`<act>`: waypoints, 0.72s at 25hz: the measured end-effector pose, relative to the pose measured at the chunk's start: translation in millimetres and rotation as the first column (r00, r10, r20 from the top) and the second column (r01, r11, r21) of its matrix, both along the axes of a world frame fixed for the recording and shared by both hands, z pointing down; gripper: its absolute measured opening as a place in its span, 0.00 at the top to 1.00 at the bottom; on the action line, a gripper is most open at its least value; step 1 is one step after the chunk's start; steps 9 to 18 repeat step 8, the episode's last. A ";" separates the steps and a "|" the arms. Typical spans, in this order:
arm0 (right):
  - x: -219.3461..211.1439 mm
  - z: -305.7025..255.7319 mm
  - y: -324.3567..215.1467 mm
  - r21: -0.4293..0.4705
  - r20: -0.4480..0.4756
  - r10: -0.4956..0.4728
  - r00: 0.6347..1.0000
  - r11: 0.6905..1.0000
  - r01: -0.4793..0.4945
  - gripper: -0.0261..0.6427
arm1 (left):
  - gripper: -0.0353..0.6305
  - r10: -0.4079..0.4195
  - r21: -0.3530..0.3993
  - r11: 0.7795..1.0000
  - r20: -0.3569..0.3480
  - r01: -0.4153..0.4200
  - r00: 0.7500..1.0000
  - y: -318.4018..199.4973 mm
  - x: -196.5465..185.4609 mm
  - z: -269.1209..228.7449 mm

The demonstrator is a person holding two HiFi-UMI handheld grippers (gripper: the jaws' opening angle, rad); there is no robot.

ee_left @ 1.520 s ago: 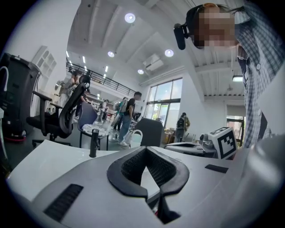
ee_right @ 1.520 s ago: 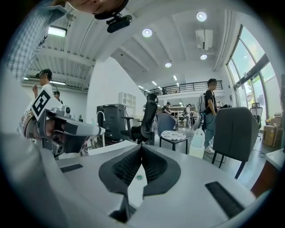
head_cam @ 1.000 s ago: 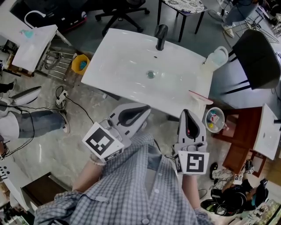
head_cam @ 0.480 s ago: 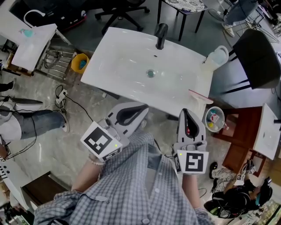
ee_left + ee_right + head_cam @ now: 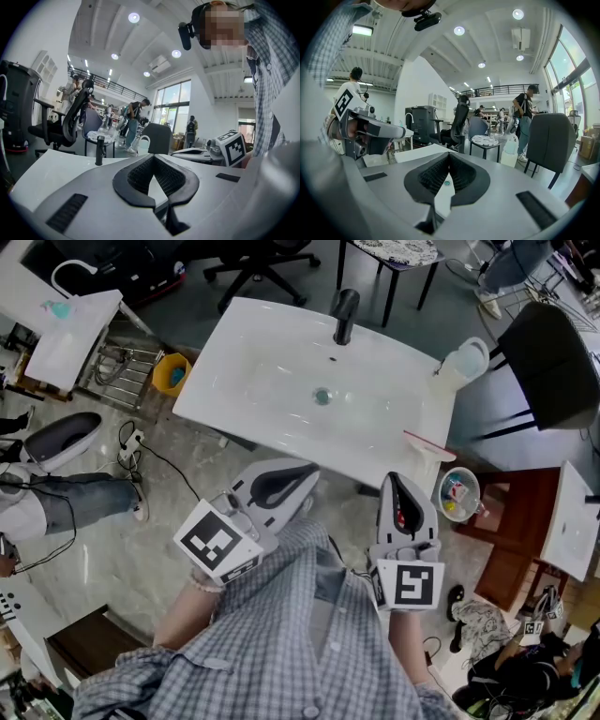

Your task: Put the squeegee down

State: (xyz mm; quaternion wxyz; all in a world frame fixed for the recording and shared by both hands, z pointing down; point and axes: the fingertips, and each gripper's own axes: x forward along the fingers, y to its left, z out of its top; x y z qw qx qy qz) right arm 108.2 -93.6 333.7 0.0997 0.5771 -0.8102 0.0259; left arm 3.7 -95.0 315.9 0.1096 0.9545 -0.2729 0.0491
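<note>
The squeegee (image 5: 427, 445), a thin red blade on a pale handle, lies on the front right corner of the white sink (image 5: 253, 381). Neither gripper touches it. My left gripper (image 5: 312, 473) hovers just in front of the sink's front edge, shut and empty; in its own view the pads (image 5: 152, 157) meet at the tip. My right gripper (image 5: 396, 478) is held a little below and left of the squeegee, also shut with nothing in it, its tips (image 5: 449, 154) together. Both are close to my body. The squeegee is in neither gripper view.
A black faucet (image 5: 344, 317) and a drain (image 5: 322, 397) sit in the sink. A white jug (image 5: 464, 362) stands at its right end. A small bucket of bits (image 5: 457, 495), a brown stool (image 5: 514, 521) and a black chair (image 5: 553, 362) are at the right.
Both grippers have stayed where they were, still shut. At the left edge a bystander's shoe has come into view.
</note>
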 end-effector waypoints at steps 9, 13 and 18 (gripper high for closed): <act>5.1 14.2 5.9 -0.113 -0.052 0.012 0.999 0.993 -0.018 0.95 | 0.94 -0.012 -0.008 1.000 0.000 0.012 1.000 -0.6 -4.9 -0.3; 5.1 14.2 5.9 -0.113 -0.052 0.012 0.999 0.993 -0.018 0.95 | 0.94 -0.012 -0.008 1.000 0.000 0.012 1.000 -0.6 -4.9 -0.3; 5.1 14.2 5.9 -0.113 -0.052 0.012 0.999 0.993 -0.018 0.95 | 0.94 -0.012 -0.008 1.000 0.000 0.012 1.000 -0.6 -4.9 -0.3</act>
